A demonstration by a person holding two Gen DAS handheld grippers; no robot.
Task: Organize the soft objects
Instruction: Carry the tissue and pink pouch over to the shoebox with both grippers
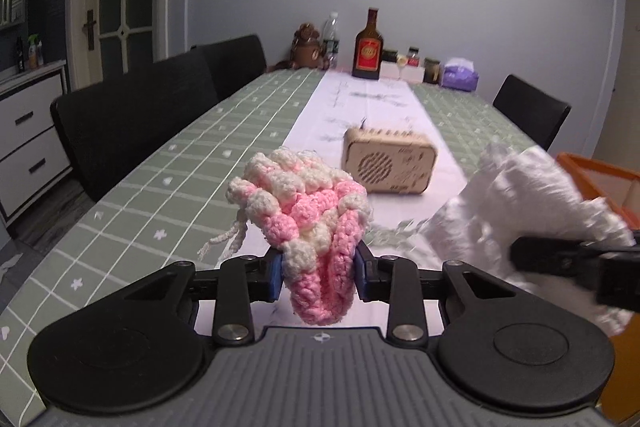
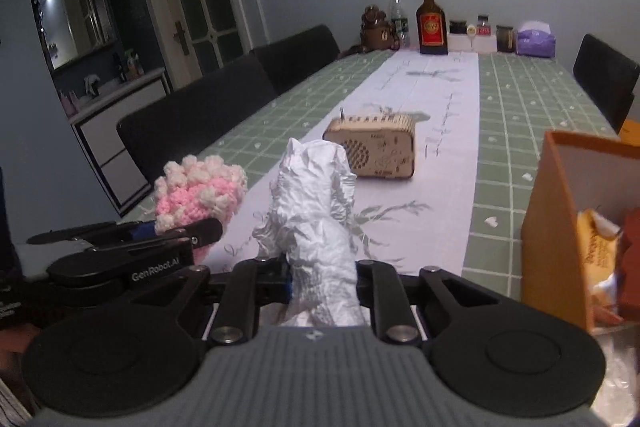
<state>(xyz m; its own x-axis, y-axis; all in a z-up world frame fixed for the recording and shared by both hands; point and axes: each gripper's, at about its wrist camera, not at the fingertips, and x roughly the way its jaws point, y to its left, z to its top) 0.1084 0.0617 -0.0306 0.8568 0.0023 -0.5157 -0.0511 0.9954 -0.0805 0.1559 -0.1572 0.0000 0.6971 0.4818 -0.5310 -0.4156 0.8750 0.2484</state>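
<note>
Soft objects ride clear of the bench (image 1: 132,187) in both hands: a pink-and-cream crocheted pouch (image 1: 308,215) sits clamped between the blue-padded fingers (image 1: 277,277) of the left gripper (image 1: 319,277), its drawstring dangling at 9 o'clock, while a crumpled white plastic bag (image 2: 316,227) stands pinched in the narrow-set fingers of the right gripper (image 2: 322,281). Seen from the right wrist, the pouch is at 10 o'clock of the bag, the two held side by side but apart. An orange box (image 2: 560,227), already holding a snack packet (image 2: 598,259), waits at 3 o'clock of the bag at the bench's right edge. A perforated wooden box (image 2: 372,151) lies on the white runner (image 2: 448,131) at 12 o'clock, and bottles, jars, a toy bear and a tissue pack line the far end. The step in hand appears to be carrying both items off the bench after pickup. The next move likely calls for swinging the bag toward 3 o'clock over the orange box's open top, clearing its near wall, and spreading the fingers only once the bag hangs inside; the pouch would probably follow, its loose drawstring kept from snagging on the rim.
</note>
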